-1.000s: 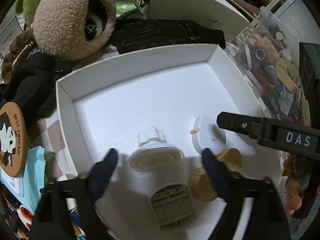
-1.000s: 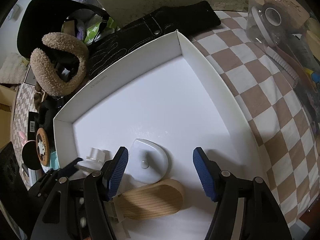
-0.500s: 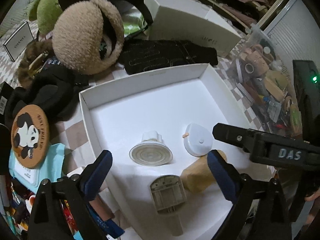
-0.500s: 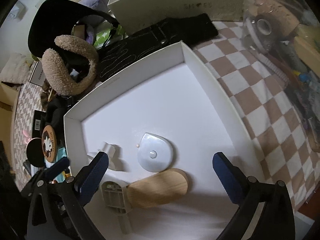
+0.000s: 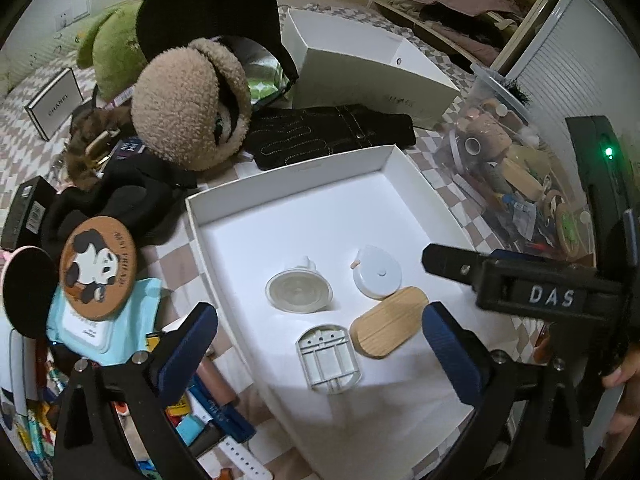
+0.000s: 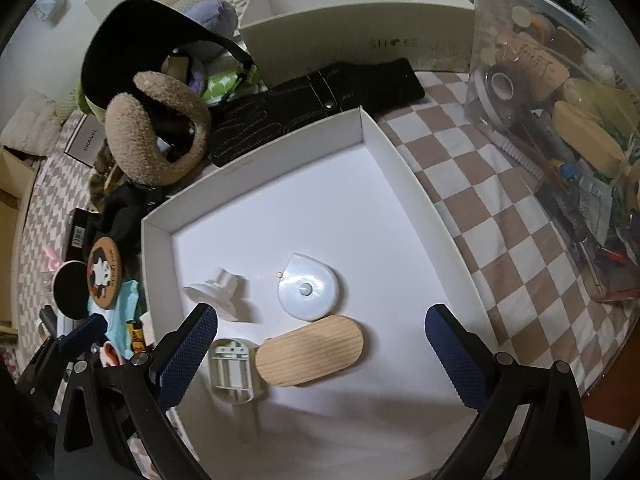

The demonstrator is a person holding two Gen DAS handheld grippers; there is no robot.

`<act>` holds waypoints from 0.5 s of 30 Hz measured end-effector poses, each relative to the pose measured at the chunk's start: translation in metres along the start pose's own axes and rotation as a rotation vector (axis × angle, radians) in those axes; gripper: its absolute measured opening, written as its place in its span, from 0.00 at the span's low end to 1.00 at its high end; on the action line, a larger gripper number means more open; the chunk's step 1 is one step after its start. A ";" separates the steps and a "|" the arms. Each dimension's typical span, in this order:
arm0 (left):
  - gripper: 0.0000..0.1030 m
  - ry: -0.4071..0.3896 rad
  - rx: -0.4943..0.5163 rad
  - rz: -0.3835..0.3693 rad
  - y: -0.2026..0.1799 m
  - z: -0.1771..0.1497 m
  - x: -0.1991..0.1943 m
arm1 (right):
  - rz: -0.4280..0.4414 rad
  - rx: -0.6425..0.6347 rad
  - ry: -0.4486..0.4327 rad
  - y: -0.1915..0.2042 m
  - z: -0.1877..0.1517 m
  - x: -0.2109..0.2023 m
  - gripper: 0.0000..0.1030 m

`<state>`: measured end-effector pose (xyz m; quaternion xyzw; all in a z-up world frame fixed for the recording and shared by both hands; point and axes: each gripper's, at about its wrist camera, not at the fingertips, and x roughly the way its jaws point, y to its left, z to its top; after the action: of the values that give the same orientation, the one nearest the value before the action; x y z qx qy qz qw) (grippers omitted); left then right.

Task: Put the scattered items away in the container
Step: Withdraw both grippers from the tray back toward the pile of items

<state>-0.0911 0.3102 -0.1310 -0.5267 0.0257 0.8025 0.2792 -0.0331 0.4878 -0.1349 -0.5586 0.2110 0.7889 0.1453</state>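
A shallow white box (image 5: 288, 178) (image 6: 256, 160) lies on the checked cloth. In it lie a white suction cup (image 5: 298, 292) (image 6: 218, 292), a pale round device (image 5: 376, 276) (image 6: 308, 292), a wooden oval lid (image 5: 390, 322) (image 6: 310, 350) and a white plastic base (image 5: 330, 356) (image 6: 232, 372). My left gripper (image 5: 318, 332) hovers above the box's near left part, its jaws still opening and holding nothing. My right gripper (image 6: 320, 328) hangs open and empty over the lid. One of its fingers (image 5: 444, 258) reaches in from the right in the left wrist view.
Left of the box lie a panda coaster (image 5: 98, 266), a wipes pack (image 5: 104, 320), fuzzy earmuffs (image 5: 188, 104) and small clutter. A black glove (image 5: 332, 136) and a shoe box (image 5: 360, 64) sit behind it. A clear bin (image 6: 560, 140) stands at the right.
Both grippers have risen away from the box floor and their jaws have spread wide. The suction cup and the round device now lie free below them.
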 end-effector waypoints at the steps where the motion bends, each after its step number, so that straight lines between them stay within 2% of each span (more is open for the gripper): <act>1: 1.00 -0.005 0.001 0.006 0.001 -0.001 -0.003 | 0.004 -0.001 -0.007 0.001 -0.001 -0.004 1.00; 9: 1.00 -0.058 0.036 0.069 0.007 -0.007 -0.025 | 0.019 -0.041 -0.056 0.013 -0.008 -0.027 1.00; 15: 1.00 -0.087 0.027 0.077 0.017 -0.008 -0.042 | 0.045 -0.057 -0.082 0.022 -0.012 -0.039 1.00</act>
<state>-0.0803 0.2752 -0.1032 -0.4861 0.0447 0.8344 0.2559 -0.0203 0.4630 -0.0981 -0.5248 0.1950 0.8199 0.1200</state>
